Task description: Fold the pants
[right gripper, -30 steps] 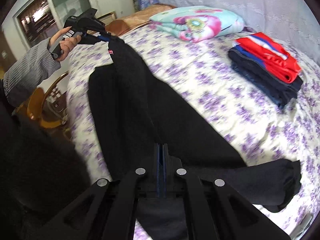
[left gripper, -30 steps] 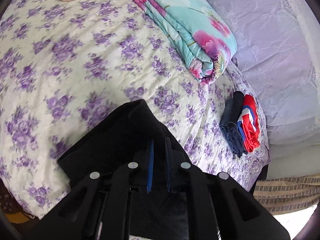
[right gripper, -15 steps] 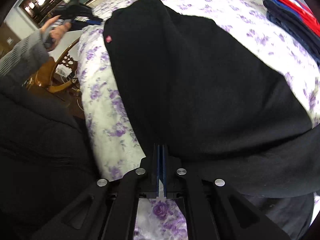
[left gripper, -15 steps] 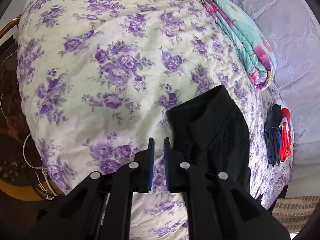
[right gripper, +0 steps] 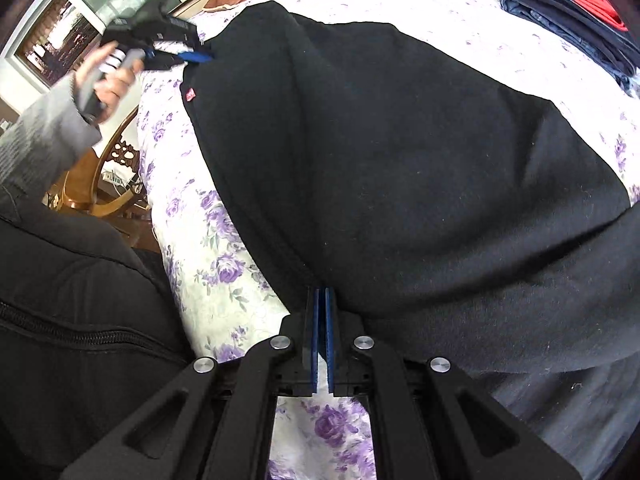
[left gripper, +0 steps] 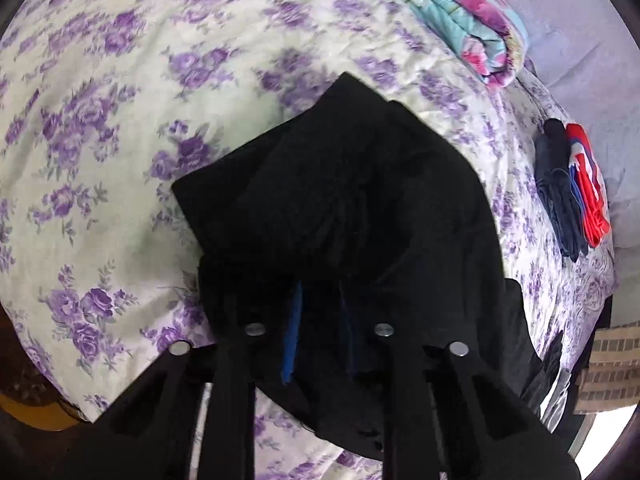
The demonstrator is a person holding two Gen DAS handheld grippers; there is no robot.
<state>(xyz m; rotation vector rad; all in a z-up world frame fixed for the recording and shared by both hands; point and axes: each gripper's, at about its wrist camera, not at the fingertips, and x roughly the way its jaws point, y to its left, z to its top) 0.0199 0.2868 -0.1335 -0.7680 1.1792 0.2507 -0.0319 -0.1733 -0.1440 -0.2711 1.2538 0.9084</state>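
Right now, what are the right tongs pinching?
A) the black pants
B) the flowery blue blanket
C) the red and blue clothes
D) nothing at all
A: the right tongs are shut on the edge of the black pants, which lie spread on the purple-flowered bed, while the red and blue clothes sit far off.

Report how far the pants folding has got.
Done: the black pants lie doubled on the floral bedspread, one layer over another. In hand: the right claw is shut on their near edge; the left claw is open over the other end, blue pads apart, gripping nothing that shows. Left: probably another fold, since the bundle is far larger than the folded clothes stacked nearby.
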